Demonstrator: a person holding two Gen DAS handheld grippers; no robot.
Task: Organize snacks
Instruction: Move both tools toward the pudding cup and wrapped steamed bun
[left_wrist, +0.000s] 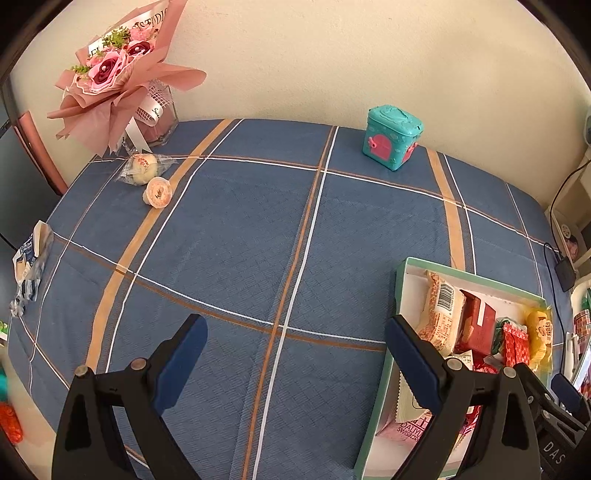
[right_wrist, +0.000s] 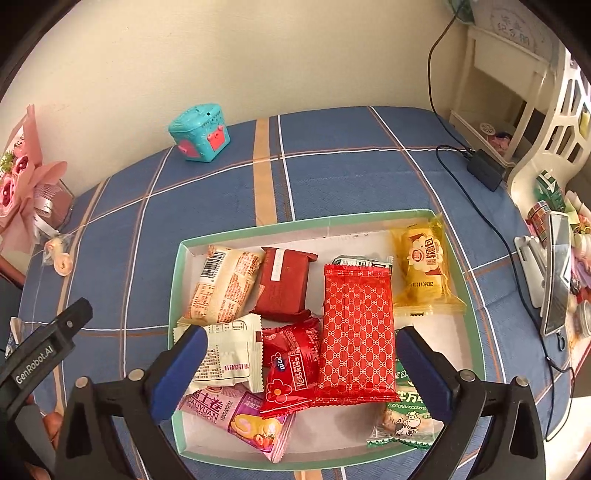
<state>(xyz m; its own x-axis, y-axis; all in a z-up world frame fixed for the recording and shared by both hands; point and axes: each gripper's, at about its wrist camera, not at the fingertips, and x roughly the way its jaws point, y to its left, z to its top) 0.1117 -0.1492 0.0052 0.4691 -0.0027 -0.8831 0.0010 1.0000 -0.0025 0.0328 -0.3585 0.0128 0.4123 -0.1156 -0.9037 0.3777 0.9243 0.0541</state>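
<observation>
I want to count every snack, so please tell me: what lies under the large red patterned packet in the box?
Under the red patterned packet, a green-and-white packet shows at its top edge and another at its lower right. Anything fully beneath is covered.

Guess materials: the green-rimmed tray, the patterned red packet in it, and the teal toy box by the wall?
Green-rimmed tray: looks like matte cardboard, with thin folded walls and a white paper-like inside.
Patterned red packet: glossy plastic or foil film, judging by the sheen and crimped serrated ends.
Teal toy box: probably moulded hard plastic, with embossed relief and a slight gloss.
</observation>
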